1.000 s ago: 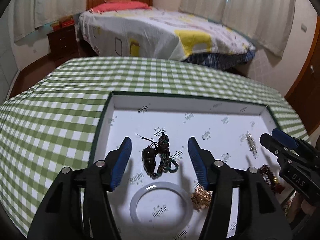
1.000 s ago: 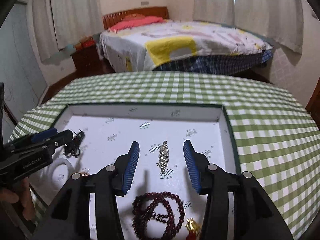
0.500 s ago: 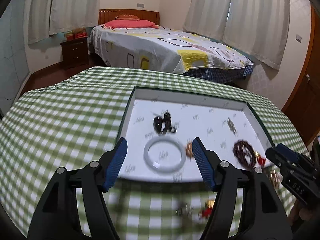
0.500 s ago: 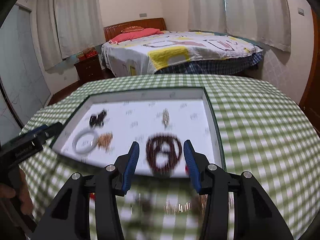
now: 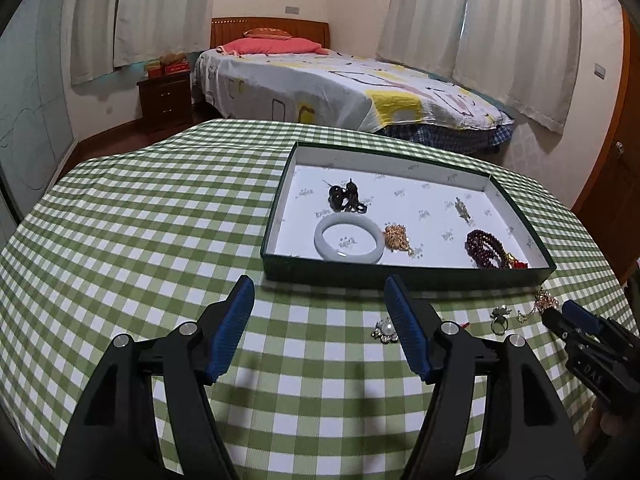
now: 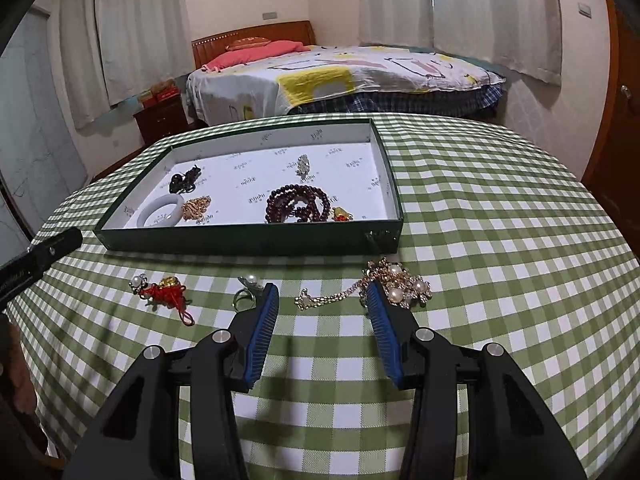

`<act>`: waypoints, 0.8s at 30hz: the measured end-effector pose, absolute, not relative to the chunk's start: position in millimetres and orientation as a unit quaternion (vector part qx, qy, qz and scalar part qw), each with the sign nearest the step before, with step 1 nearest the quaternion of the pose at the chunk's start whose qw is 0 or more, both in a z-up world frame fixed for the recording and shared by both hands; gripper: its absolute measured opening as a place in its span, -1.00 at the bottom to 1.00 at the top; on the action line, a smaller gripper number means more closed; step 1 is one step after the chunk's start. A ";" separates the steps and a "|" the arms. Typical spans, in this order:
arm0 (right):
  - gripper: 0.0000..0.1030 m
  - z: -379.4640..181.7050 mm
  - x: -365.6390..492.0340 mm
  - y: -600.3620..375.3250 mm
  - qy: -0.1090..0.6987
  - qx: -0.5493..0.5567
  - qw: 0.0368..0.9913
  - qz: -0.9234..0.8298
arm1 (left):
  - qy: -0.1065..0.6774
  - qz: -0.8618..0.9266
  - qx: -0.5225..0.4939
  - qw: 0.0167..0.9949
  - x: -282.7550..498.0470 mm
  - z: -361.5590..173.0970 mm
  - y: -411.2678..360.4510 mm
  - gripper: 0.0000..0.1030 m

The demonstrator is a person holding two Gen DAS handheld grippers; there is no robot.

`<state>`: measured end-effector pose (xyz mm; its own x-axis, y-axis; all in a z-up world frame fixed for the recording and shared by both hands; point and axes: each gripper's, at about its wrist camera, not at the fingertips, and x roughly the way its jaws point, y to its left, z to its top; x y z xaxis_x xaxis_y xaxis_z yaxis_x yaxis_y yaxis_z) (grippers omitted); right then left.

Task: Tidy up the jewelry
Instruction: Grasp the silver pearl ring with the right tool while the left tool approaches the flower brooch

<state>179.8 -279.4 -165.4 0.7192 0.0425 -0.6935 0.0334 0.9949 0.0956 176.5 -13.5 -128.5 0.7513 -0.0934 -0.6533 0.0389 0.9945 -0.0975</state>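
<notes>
A dark green tray (image 5: 404,276) (image 6: 248,242) with a white floor holds a pale bangle (image 5: 347,237), a black pendant (image 5: 344,197), a gold piece (image 5: 397,236), dark red beads (image 6: 298,203) and a small crystal piece (image 6: 303,165). On the cloth in front lie a red knot charm (image 6: 168,294), a ring (image 6: 245,295), a thin gold chain (image 6: 326,298) and a pearl cluster (image 6: 404,283). My right gripper (image 6: 322,296) is open and empty, its fingertips either side of the chain. My left gripper (image 5: 320,286) is open and empty before the tray's front wall.
The table wears a green and white checked cloth (image 5: 140,240). A small silver brooch (image 5: 384,328) lies by my left gripper's right finger. A bed (image 5: 340,92) and a nightstand (image 5: 166,100) stand beyond the table.
Both grippers have pulled back out of the tray toward the table's near side. They were over the tray's floor one second ago; the loose pieces on the cloth have come into view.
</notes>
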 end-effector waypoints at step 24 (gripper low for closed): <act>-0.48 -186.3 223.8 -232.2 0.440 0.027 0.897 0.034 | 0.360 -0.022 -0.040 0.932 181.0 -140.7 -3.1 0.28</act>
<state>223.8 -232.2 -186.3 0.6110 0.0841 -0.7872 -0.0365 0.9963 0.0781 181.0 -3.1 -140.7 0.7403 -0.0694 -0.6687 0.0125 0.9959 -0.0896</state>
